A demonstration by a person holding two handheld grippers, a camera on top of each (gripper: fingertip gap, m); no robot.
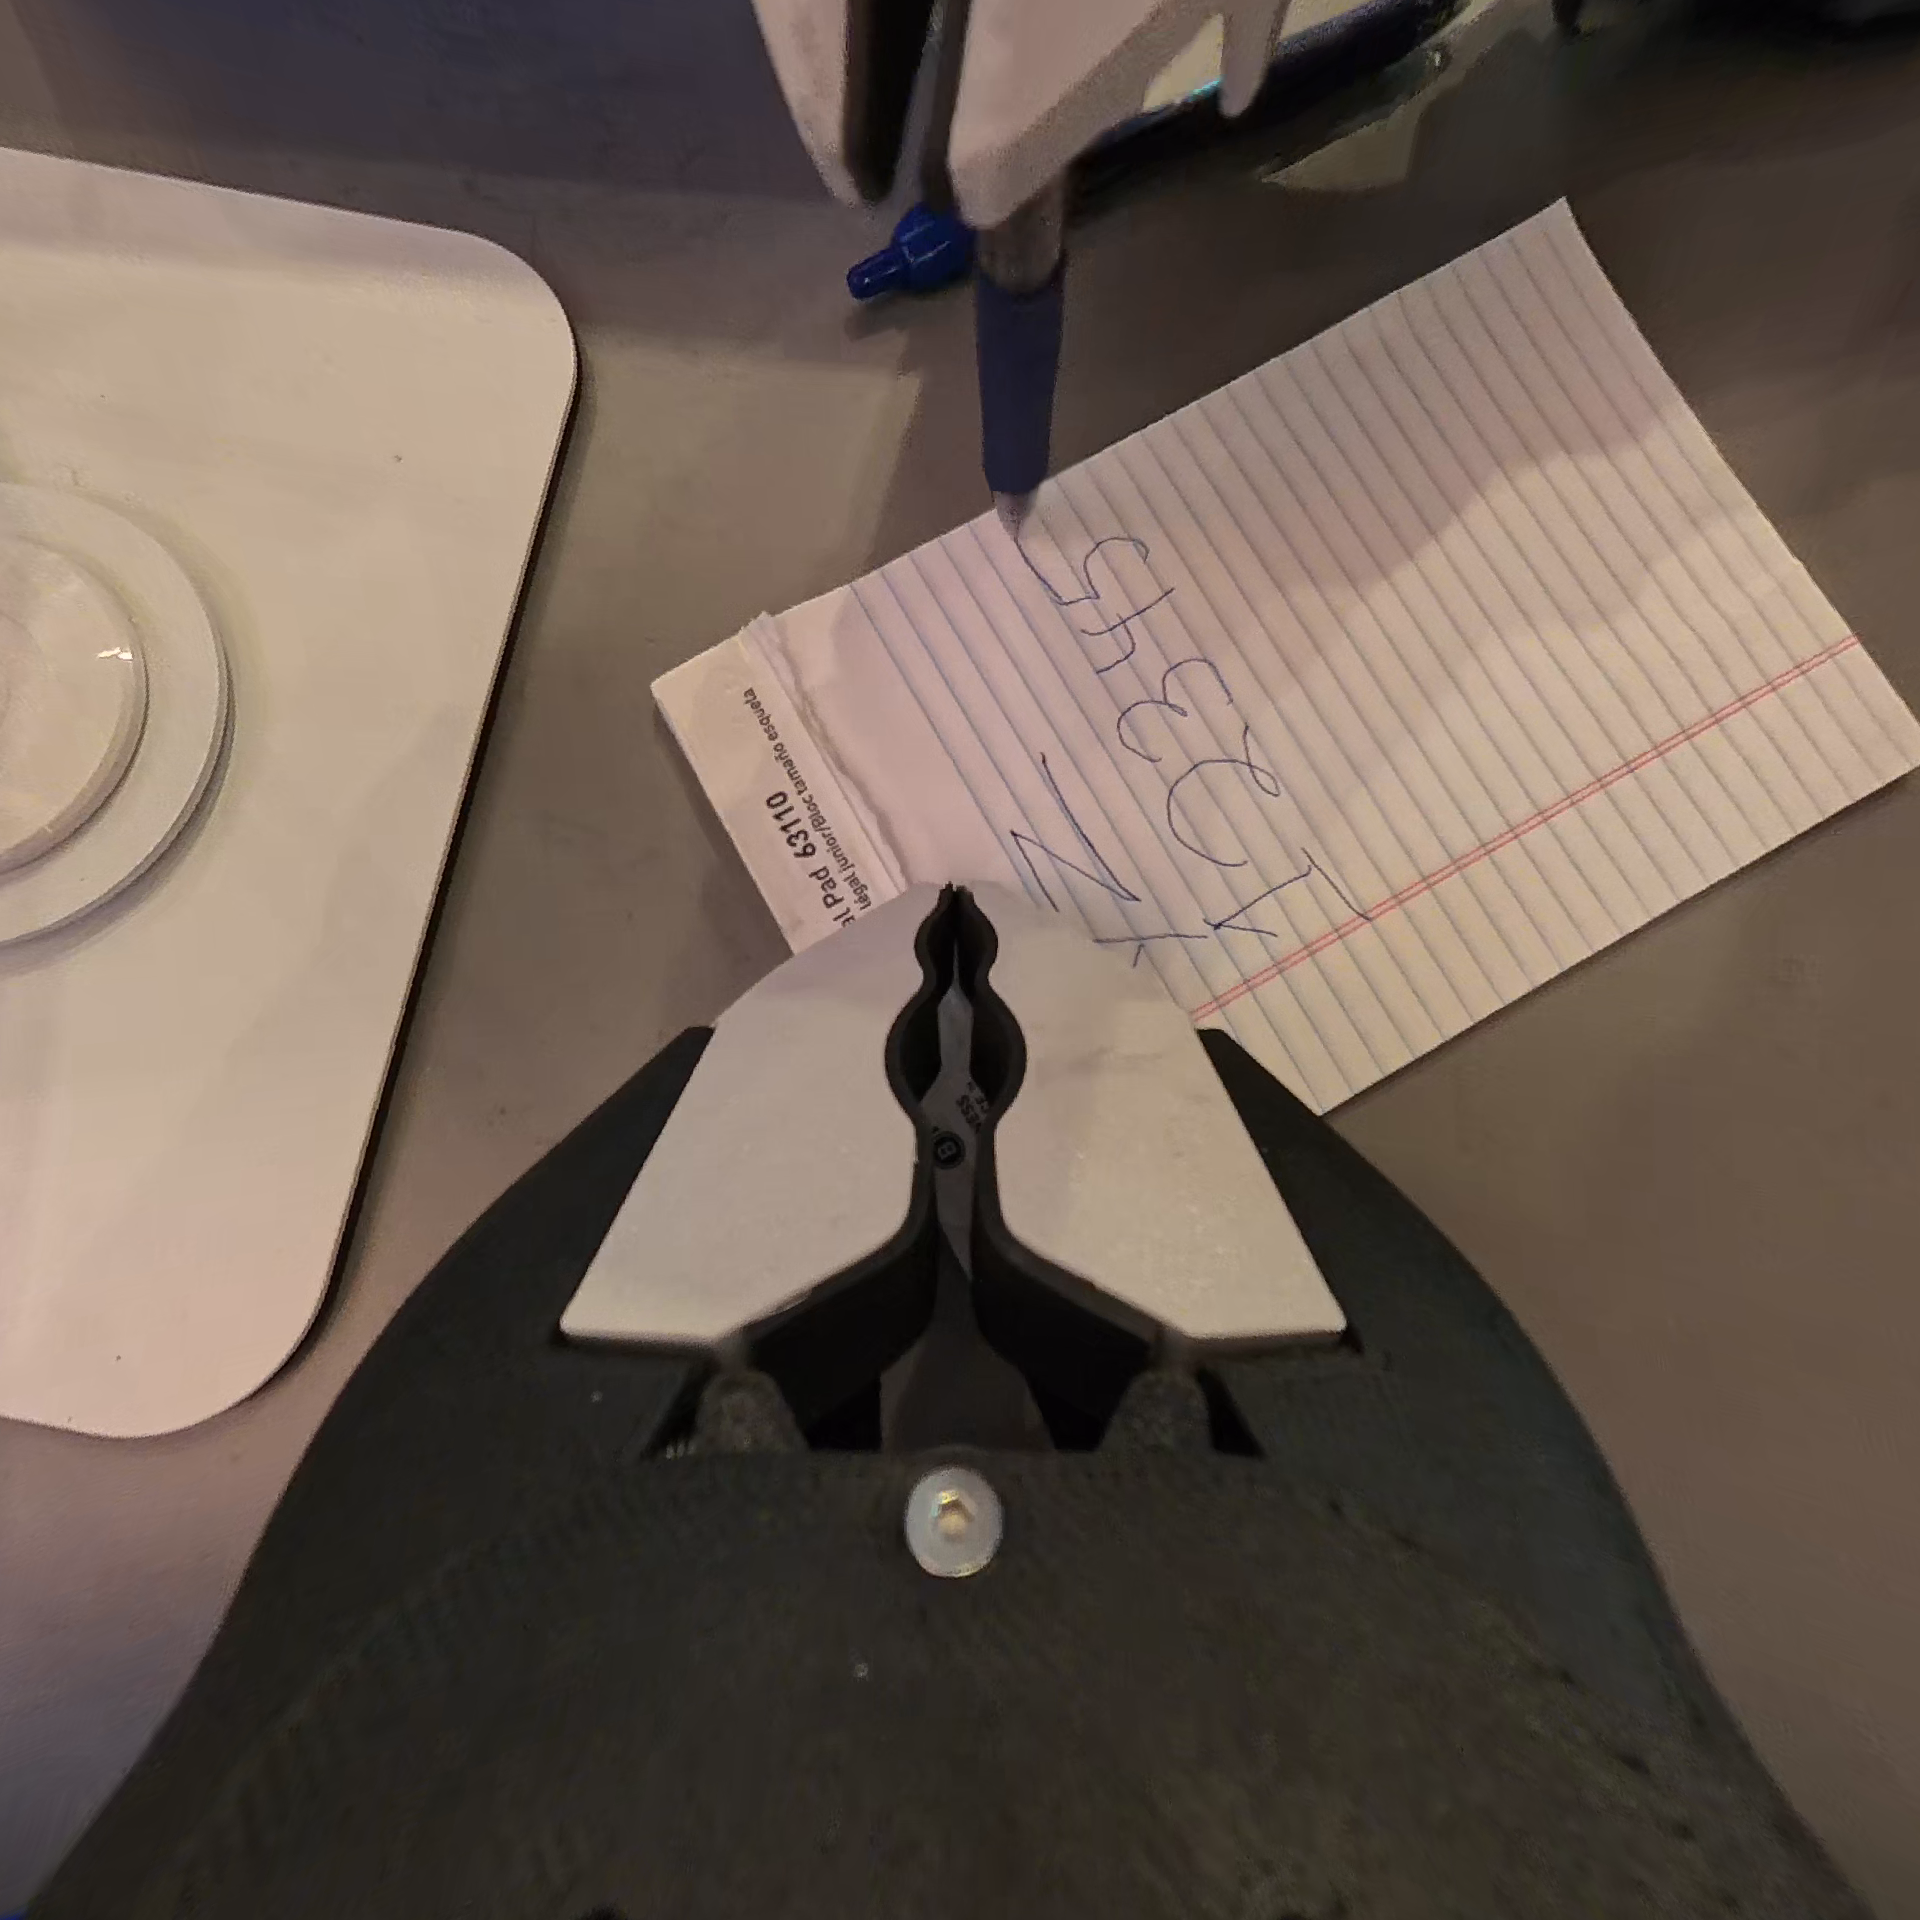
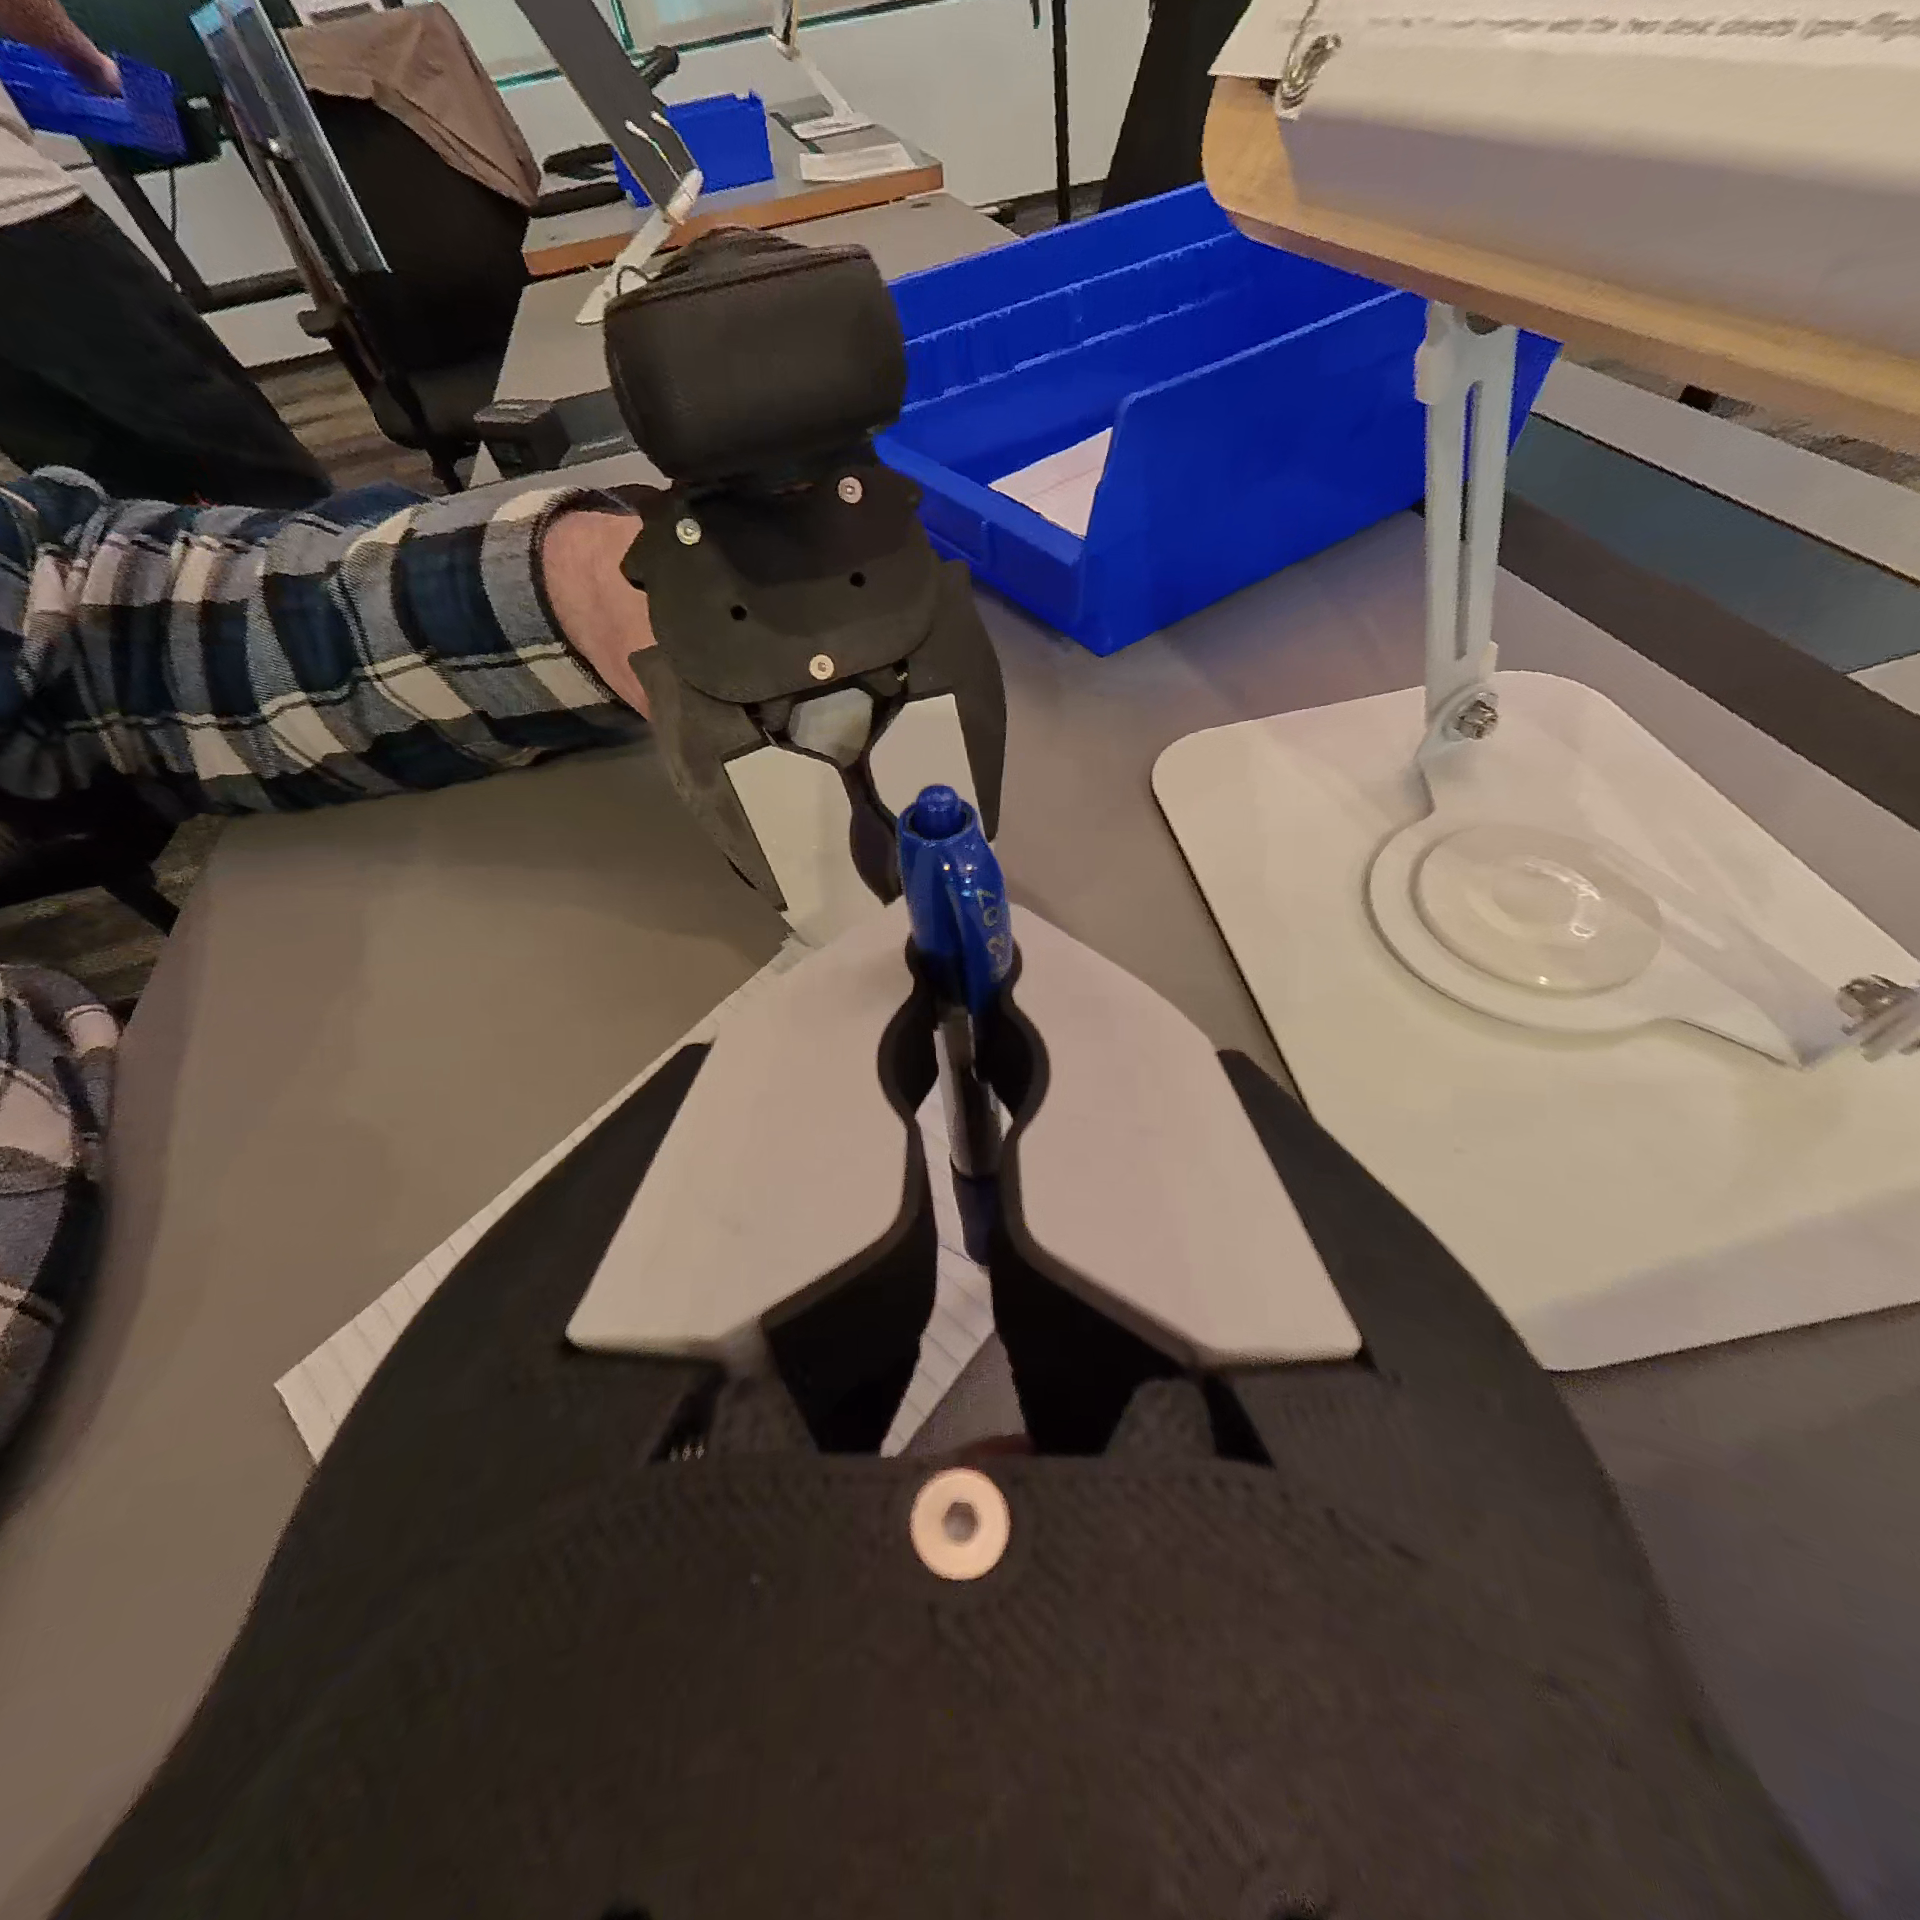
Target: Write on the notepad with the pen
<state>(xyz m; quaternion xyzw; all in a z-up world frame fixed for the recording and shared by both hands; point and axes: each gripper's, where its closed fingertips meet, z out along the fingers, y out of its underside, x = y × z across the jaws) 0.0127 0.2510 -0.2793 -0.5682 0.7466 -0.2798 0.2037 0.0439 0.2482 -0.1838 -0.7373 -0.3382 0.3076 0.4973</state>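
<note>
While the right gripper [image 2: 961, 971] is clamping the blue pen [image 2: 961, 914] between its pads, barrel running back through the jaws and clicker end poking out toward the camera side, the nib is touching the top sheet at the end of a line of blue handwriting [image 1: 1174, 717]. The left gripper [image 1: 954, 904] is sitting fully closed with nothing between its tips, parked over the near corner of the notepad [image 1: 1455, 623]; whether it's actually pressing down there, I can't tell.

Risks from here, as I'm reading it:
- Pad is lying loose and skewed on the grey table [image 1: 1558, 1351]. If the left tips aren't pinning it, pen drag is going to be sliding or rotating the pad and smearing the stroke.
- Pen is being gripped high on the barrel, so there's a long lever to the nib. Side load could be pivoting it in the pads; too much down force could be tearing the sheet.
- Nib is working close to the pad's edge and torn binding strip [image 1: 810, 748]; overshooting means writing on the table.
- White stand base [image 1: 260, 727] is sitting just beside the pad on the left, blue bin [image 2: 1174, 436] farther back; wide swings risk clipping them.
</note>
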